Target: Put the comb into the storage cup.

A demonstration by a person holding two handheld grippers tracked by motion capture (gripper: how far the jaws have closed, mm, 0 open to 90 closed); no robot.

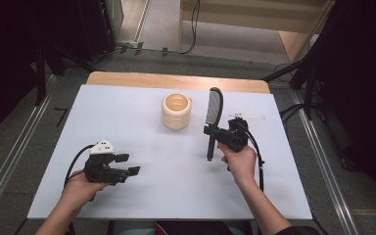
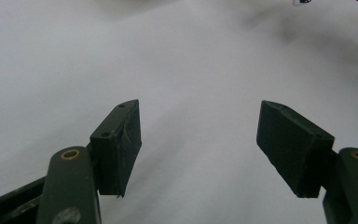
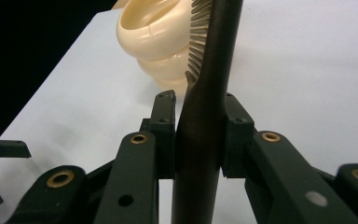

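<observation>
The right gripper (image 1: pixel 214 131) had its jaws clamped on the handle of a black hairbrush (image 1: pixel 214 108), holding it off the white table (image 1: pixel 54 161) with the bristled head pointing away from the person and the handle end hanging toward them. In the right gripper view the pads pressed the handle from both sides, and the bristles (image 3: pixel 199 37) faced the cream ribbed cup (image 3: pixel 156 42) just beyond. So the pick-up looked done; what remained, as far as could be judged, was carrying the brush the short way to the cup (image 1: pixel 176 111) and setting it in or beside it. The left gripper (image 1: pixel 128 164) hovered low over the near left of the table with its jaws standing wide and nothing between them; its own view showed bare white surface between the two pads (image 2: pixel 121 144). It lay well apart from the cup and the brush and did not block the way. A small pale clip-like piece (image 1: pixel 247 116) lay on the table just right of the brush, too small to identify, and clear of the path to the cup.
</observation>
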